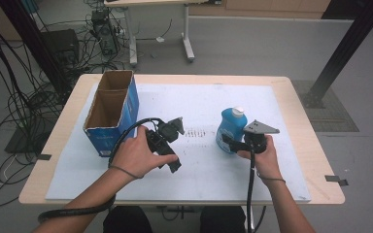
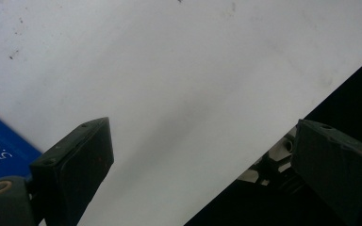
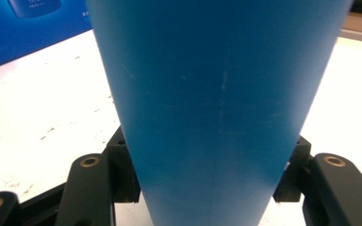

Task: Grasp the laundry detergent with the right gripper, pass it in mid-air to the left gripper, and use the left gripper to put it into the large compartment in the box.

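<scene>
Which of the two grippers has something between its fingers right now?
The right gripper: it is clamped on the blue bottle. The left gripper is open over the white mat, fingers empty.

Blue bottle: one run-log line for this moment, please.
right gripper: shut on blue plastic bottle | bottle: upright on white mat | left gripper: open, empty | blue cardboard box: open, left

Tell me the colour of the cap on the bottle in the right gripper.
White, on a blue bottle; the cap shows best in the high view.
</scene>
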